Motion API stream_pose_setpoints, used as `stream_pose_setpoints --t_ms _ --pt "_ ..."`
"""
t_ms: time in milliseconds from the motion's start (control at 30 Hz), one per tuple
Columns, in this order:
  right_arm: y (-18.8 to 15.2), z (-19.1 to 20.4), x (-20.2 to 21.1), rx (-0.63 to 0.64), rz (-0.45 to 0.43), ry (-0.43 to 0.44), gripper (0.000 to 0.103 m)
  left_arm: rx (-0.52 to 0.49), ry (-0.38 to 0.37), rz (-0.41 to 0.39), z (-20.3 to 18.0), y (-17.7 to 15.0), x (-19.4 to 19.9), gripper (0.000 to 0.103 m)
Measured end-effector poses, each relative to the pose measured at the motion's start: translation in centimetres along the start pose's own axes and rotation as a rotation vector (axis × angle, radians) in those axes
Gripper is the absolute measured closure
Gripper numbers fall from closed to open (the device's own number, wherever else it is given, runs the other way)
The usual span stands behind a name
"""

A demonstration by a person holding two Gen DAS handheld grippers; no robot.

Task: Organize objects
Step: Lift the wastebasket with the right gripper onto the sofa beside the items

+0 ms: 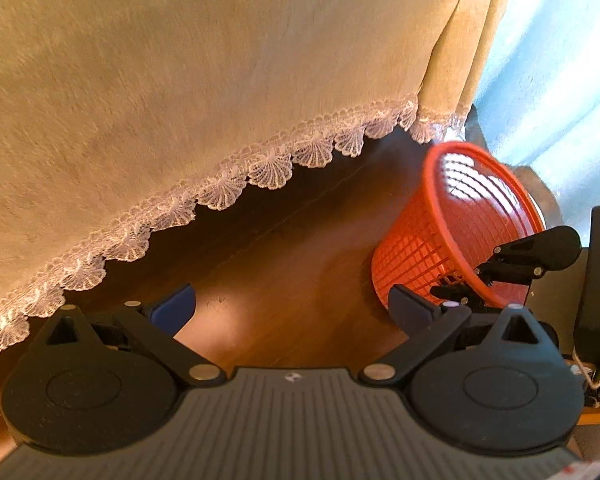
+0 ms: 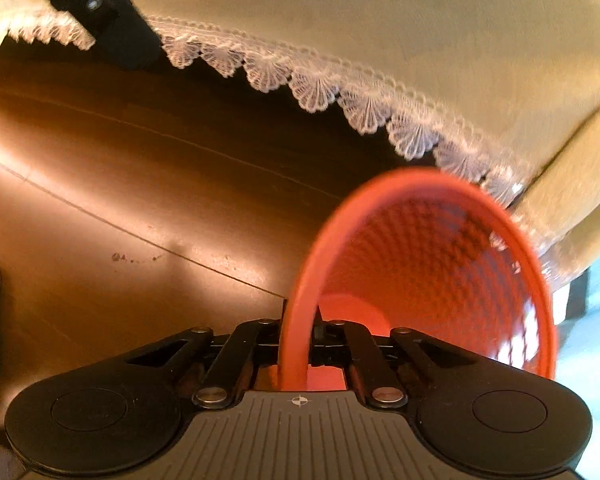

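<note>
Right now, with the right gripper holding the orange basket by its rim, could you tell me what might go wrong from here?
1. The right gripper pinches only the thin rim of the orange mesh basket, which hangs tilted; it could swing or slip out.
2. The lace-edged tablecloth hangs close behind the basket, so the rim might snag the lace when it is raised.
3. The left gripper is open and holds nothing, so nothing steadies the basket's base.
</note>
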State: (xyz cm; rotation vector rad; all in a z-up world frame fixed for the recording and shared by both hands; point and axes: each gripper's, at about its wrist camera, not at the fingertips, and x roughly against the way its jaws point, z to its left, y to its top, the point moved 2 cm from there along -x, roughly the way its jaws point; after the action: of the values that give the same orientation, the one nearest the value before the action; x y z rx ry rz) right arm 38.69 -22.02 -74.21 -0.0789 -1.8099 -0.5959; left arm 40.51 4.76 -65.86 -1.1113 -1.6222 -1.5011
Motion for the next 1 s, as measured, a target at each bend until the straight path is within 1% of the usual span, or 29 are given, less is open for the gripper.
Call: stream_pose_setpoints --t_ms 133,267,367,533,633,733,800,900,1000 --pt "2.3 -0.1 4.5 0.014 0.056 -0.023 0.1 0.037 -0.003 0.008 -0.1 1.1 4.3 0.003" --pt "5.8 -0.3 11.5 0.03 0.093 -0.034 0.1 0.076 -0.008 -0.002 0.3 3.9 10.9 0.003" --pt "9.2 -0.6 17.6 0.038 0.102 -0.051 0.1 0.101 -0.011 -0.025 0.7 6.8 16.8 0.003" --pt "16.7 -2.4 26.4 0.054 0.08 -0.11 0.1 0.141 -0.005 -0.085 2.8 11.9 26.9 0.003" --pt "21.2 -3.9 29.4 0.06 0.052 -0.154 0.1 0.153 0.011 -0.114 4.4 14.9 31.8 0.003" --pt "25.5 -5.5 30.8 0.064 0.029 -0.195 0.1 0.157 0.038 -0.147 6.4 18.1 35.3 0.003" --pt "27.7 -6.6 30.7 0.072 0.02 -0.214 0.1 0.164 0.059 -0.172 7.9 20.4 36.8 0.003" --pt "30.5 -8.6 30.1 0.076 0.018 -0.237 0.1 0.171 0.09 -0.199 10.6 24.0 38.2 0.003" --pt "32.7 -10.8 28.3 0.093 0.034 -0.25 0.1 0.17 0.114 -0.206 12.7 27.6 38.4 0.003"
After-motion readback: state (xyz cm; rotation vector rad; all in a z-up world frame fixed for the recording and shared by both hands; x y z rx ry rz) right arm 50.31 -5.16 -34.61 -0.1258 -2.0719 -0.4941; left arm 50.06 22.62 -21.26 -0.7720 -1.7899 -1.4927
